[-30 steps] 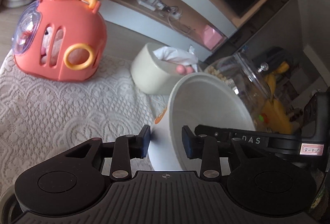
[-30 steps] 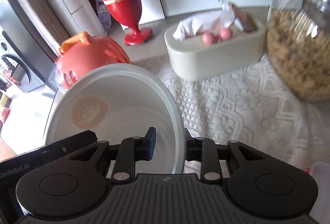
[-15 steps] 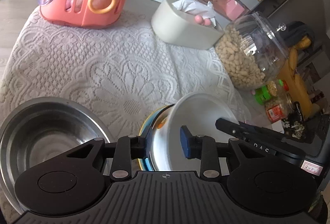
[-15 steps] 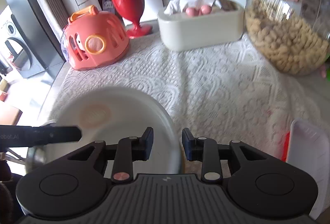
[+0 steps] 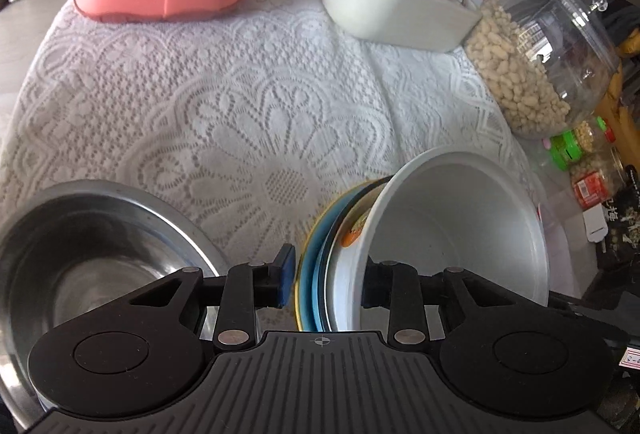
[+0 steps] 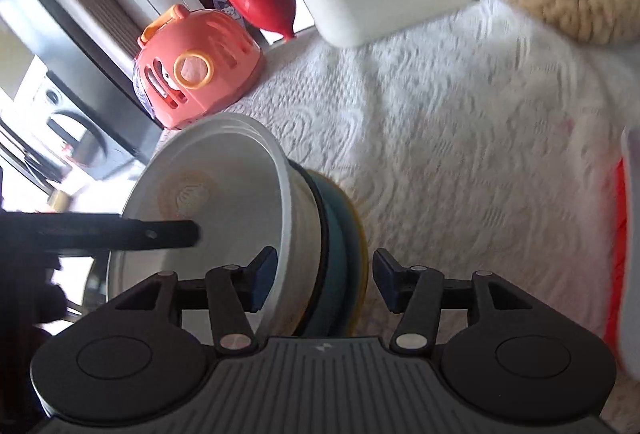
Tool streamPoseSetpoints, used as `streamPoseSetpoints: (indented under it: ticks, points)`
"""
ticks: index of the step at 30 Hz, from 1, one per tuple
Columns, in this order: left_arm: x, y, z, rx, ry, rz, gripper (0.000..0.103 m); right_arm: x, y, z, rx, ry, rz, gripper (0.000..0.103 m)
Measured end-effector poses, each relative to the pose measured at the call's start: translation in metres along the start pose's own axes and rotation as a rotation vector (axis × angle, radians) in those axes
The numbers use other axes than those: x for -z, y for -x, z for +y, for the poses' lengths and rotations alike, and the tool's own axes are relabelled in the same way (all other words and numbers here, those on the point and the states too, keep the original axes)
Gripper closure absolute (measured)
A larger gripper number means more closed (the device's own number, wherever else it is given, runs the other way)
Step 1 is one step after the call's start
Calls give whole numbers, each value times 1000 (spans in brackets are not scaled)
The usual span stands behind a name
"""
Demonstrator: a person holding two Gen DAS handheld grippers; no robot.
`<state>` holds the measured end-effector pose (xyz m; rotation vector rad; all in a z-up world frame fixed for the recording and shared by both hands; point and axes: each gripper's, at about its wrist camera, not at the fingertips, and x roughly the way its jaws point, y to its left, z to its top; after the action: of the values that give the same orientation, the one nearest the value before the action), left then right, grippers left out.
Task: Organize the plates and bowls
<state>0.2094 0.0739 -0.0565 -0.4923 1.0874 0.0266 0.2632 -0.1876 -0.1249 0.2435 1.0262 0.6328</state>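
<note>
One steel bowl (image 5: 92, 254) sits at the left. Beside it, the left gripper (image 5: 326, 284) straddles one white bowl (image 5: 448, 234) nested on the plate stack (image 5: 316, 258), jaws apart. The right gripper (image 6: 324, 282), jaws just opening, straddles its opposite rim.

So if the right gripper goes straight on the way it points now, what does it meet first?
Most likely the stacked dishes: the right gripper, its jaws just opened, straddles the white bowl wall and the blue plate rims beneath. Beyond them lies the lace tablecloth.
</note>
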Motion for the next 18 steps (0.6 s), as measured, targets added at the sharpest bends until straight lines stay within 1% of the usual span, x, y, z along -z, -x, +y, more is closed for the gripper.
streamPoseSetpoints:
  ticks: [1,2,4,7,8,10,13,15,18]
  points:
    - [1,-5,0,5,5,16,68,0,-3,-4,-34,-27,22,50]
    - [2,-8,0,4,8,22,68,2,-7,-7,-76,-52,47,45]
    - [3,-7,1,11,27,16,68,3,-12,-9,-107,-69,71,41]
    - [4,-5,5,38,67,13,67,4,-17,-5,-112,-58,82,38]
    - [4,-4,5,40,70,14,67,5,-19,-5,-116,-59,88,35]
    - [4,-5,3,27,57,31,66,5,-23,-2,-122,-64,99,32]
    - [6,0,-3,20,34,51,65,3,-22,0,-112,-75,105,32]
    - [9,6,-7,25,25,63,61,3,-19,-3,-109,-100,113,32]
    - [17,15,-15,32,4,78,60,6,-10,-4,-117,-131,146,32]
